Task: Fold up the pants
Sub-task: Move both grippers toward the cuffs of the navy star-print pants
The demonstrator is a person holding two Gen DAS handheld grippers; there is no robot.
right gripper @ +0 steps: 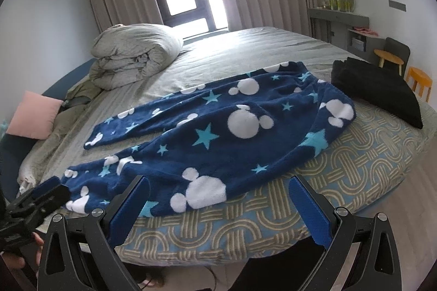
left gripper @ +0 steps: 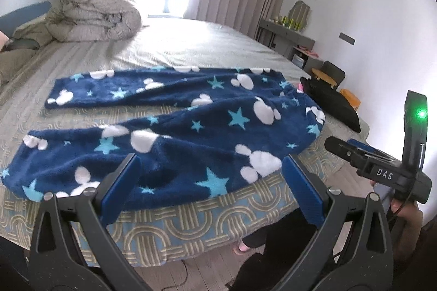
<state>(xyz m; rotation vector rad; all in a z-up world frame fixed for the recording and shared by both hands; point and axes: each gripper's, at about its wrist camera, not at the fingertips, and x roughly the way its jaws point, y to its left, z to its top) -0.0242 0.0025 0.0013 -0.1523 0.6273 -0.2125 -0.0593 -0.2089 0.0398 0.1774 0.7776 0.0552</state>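
Note:
Navy fleece pants (left gripper: pixel 174 132) with white mouse heads and light blue stars lie spread flat on the bed, both legs pointing left, waist at the right. They also show in the right wrist view (right gripper: pixel 218 132). My left gripper (left gripper: pixel 210 162) is open and empty, hovering above the near leg at the bed's front edge. My right gripper (right gripper: pixel 218 181) is open and empty, just above the near leg's edge; it also shows in the left wrist view (left gripper: pixel 355 151) at the right.
The bed (left gripper: pixel 174 231) has a patterned blue and tan cover. A rolled grey duvet (left gripper: pixel 98 9) sits at the far left. A black folded garment (right gripper: pixel 377 91) lies right of the waist. A pink pillow (right gripper: pixel 32 113), stools (right gripper: pixel 418 80) and a desk (right gripper: pixel 338 15) stand around.

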